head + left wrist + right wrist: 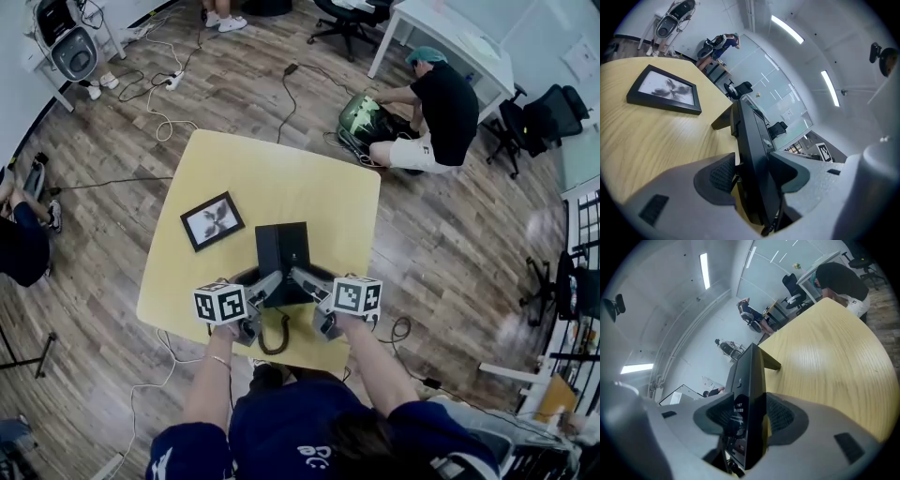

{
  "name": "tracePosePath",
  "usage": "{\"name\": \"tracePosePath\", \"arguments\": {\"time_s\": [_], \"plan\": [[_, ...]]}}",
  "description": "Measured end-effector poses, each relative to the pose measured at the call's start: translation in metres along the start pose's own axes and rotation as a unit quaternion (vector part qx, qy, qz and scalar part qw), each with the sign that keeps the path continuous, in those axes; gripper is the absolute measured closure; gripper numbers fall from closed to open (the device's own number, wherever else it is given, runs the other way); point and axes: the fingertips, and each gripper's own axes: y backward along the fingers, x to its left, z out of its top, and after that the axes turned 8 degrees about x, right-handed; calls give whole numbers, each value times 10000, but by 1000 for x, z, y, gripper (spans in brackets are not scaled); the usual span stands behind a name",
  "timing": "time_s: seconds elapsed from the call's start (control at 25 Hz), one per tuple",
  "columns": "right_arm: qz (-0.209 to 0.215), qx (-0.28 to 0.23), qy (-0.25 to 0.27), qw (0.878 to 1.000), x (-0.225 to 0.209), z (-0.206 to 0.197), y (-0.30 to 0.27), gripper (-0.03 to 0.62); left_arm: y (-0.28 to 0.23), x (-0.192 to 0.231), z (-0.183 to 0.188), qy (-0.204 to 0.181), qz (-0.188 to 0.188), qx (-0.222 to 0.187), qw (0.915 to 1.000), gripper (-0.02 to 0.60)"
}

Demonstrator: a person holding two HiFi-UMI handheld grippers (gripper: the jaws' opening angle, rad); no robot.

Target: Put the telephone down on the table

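Observation:
A black telephone [282,257] is held upright over the near part of the yellow table [281,173], its lower foot at or close to the tabletop. My left gripper [265,292] grips its left side and my right gripper [302,281] its right side. In the left gripper view the telephone [752,140] stands edge-on between the jaws of the left gripper [750,171]. Edge-on too in the right gripper view, the telephone [750,376] fills the right gripper [752,411]. Its dark cord [274,336] loops down by the table's front edge.
A black picture frame [212,220] lies flat on the table left of the telephone. A person in black [436,108] crouches on the floor beyond the far right corner. Cables, office chairs [347,19] and a white desk [450,37] surround the table.

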Motion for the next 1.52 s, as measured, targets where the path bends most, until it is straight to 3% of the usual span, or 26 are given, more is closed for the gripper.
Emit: {"name": "tracePosePath", "arguments": {"time_s": [0.24,0.76,1.04,1.12,1.28,1.52], "plan": [[-203,184,113,9996,-5,-9,-9,364,-4,9,-12,-116,195,456,9987,354],[-416,573,396,9967,-16,-21,-12,349,-13,15,-27,-177,398,787,9959,354],[-535,470,551,9959,-16,-21,-13,309,-15,18,-27,24,588,598,9965,352],[-615,351,542,9960,-17,-20,-11,243,-10,16,-27,23,723,478,9962,350],[-978,173,711,9925,-17,-23,0,209,7,17,-37,-238,1022,473,9934,347],[-1373,-233,1233,9825,-2,-22,32,207,40,2,-35,-573,1186,31,9913,348]]}}
